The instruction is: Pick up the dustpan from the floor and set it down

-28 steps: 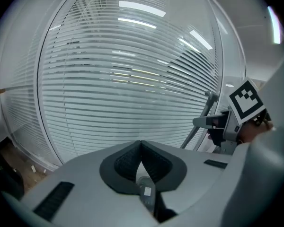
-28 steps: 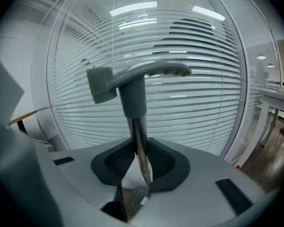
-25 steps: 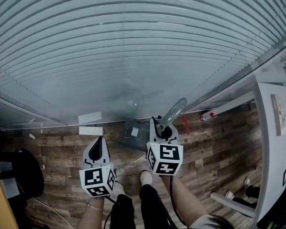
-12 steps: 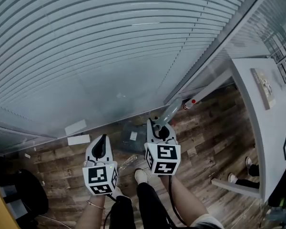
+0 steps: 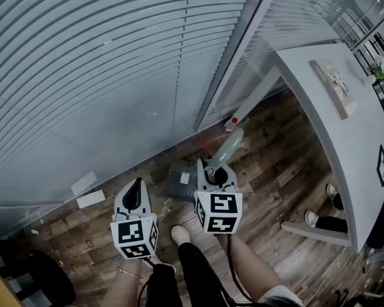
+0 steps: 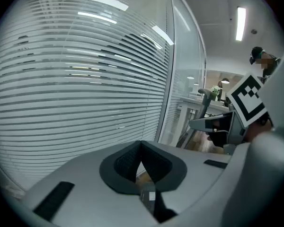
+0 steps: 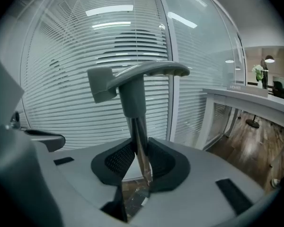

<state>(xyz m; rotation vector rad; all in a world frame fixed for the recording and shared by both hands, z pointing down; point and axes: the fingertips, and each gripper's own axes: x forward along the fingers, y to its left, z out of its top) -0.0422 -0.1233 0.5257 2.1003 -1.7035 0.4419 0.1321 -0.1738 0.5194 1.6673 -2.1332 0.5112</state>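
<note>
the dustpan (image 5: 179, 173) is a long-handled kind: a dark grey pan low down by the foot of the glass wall (image 5: 115, 75), just ahead of the person's shoe (image 5: 179, 234), with a thin shiny metal shaft (image 7: 140, 148) rising from it to a pale grey-green plastic grip (image 7: 137, 74) that bends over at the top like a cane. in the head view the grip (image 5: 228, 147) slants up and to the right past the gripper that holds it. whether the pan touches the wooden floor (image 5: 269, 171) or hangs just clear of it cannot be told.

the right gripper (image 5: 212, 170) has its jaws pinching the metal shaft just under the plastic grip, the dark ribbed pads (image 7: 118, 160) pressed on either side. the left gripper (image 5: 136, 184) hangs beside it, apart from the dustpan, its jaws pressed together at the tips with nothing between them.

two white scraps of paper (image 5: 89, 199) lie on the floor to the left, and a white desk (image 5: 333, 126) stands to the right.
</note>
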